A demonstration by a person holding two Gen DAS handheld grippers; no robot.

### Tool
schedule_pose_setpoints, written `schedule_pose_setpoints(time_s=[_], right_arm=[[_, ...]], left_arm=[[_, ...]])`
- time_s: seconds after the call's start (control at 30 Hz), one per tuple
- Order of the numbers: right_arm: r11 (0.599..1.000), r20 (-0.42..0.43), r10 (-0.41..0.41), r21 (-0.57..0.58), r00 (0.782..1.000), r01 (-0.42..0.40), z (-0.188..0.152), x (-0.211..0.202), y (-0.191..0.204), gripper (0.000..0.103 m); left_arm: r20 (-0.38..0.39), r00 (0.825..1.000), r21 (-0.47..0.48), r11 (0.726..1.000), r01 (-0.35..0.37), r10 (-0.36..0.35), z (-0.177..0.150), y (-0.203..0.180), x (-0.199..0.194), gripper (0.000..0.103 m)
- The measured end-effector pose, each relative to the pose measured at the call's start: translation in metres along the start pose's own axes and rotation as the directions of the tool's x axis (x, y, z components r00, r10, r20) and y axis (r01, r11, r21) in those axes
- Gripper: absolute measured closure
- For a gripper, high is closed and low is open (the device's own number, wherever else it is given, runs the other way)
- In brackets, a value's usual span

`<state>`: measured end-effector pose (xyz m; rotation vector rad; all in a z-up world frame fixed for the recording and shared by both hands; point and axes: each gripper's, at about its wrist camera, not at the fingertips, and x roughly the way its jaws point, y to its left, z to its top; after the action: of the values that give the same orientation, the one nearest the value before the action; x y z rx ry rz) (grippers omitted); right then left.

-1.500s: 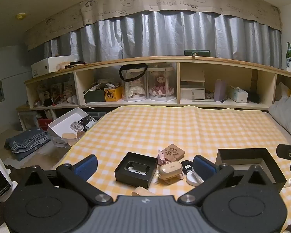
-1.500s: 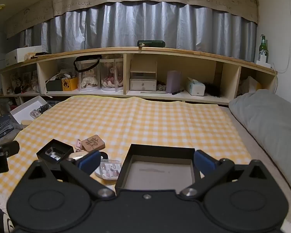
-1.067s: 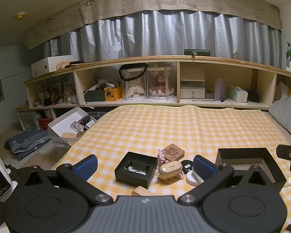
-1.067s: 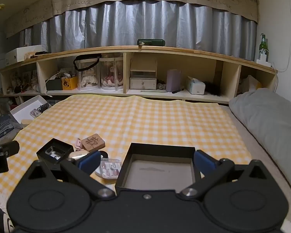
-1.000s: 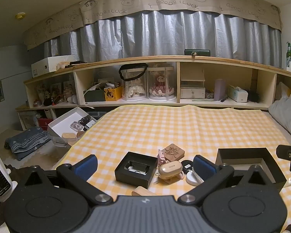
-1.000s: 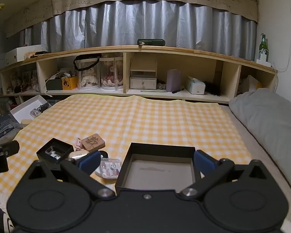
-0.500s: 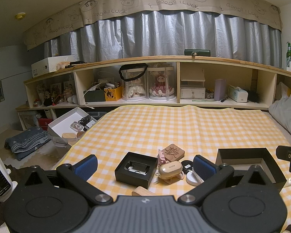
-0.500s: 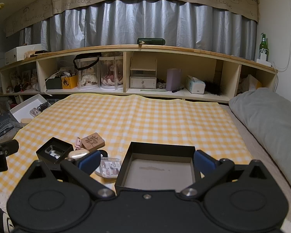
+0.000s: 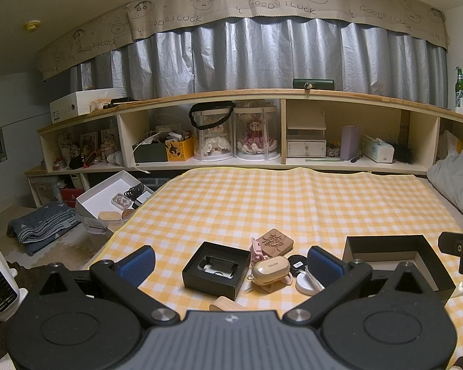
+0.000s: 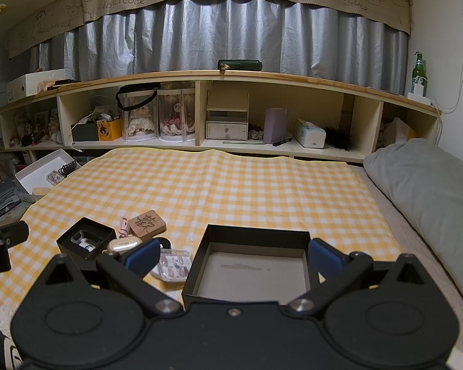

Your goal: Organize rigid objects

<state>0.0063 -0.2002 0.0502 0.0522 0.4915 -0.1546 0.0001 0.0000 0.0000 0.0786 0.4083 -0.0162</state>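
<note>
Small black box [image 9: 216, 269] sits open-side up near the near edge of the checked cloth [image 9: 293, 197], with the beige earbud case [image 9: 270, 269], its long axis lying left-right, and carved wooden block [image 9: 275, 242] crowded just right of it. Large black box [image 10: 253, 265] lies rightmost, mouth up. Left gripper [image 9: 231, 262] and right gripper [image 10: 233, 254] both spread wide, empty; cloth's far half bare.

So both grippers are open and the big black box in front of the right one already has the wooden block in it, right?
Not quite. The right wrist view shows the big black box empty; the wooden block lies on the checked cloth to its left. Both the left gripper and right gripper are open.
</note>
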Motion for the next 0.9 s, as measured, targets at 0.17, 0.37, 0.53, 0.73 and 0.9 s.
schedule_pose_setpoints(time_s=[0.17, 0.37, 0.53, 0.73, 0.9], right_arm=[[1.0, -0.001, 0.0, 0.0, 1.0, 0.0, -0.0003, 0.0, -0.0003, 0.0], [1.0, -0.002, 0.0, 0.0, 1.0, 0.0, -0.0008, 0.0002, -0.0007, 0.0], [1.0, -0.002, 0.0, -0.001, 1.0, 0.0, -0.0012, 0.0005, -0.0009, 0.0], [1.0, -0.003, 0.0, -0.001, 1.0, 0.0, -0.0018, 0.001, -0.0008, 0.0], [1.0, -0.004, 0.0, -0.001, 1.0, 0.0, -0.0021, 0.0013, -0.0008, 0.0]], left_arm=[[0.0, 1.0, 0.0, 1.0, 0.0, 0.0, 0.0, 0.0, 0.0, 0.0], [0.0, 1.0, 0.0, 1.0, 0.0, 0.0, 0.0, 0.0, 0.0, 0.0], [0.0, 1.0, 0.0, 1.0, 0.0, 0.0, 0.0, 0.0, -0.0001, 0.0], [0.001, 1.0, -0.001, 1.0, 0.0, 0.0, 0.0, 0.0, -0.0001, 0.0], [0.0, 1.0, -0.001, 1.0, 0.0, 0.0, 0.0, 0.0, 0.0, 0.0]])
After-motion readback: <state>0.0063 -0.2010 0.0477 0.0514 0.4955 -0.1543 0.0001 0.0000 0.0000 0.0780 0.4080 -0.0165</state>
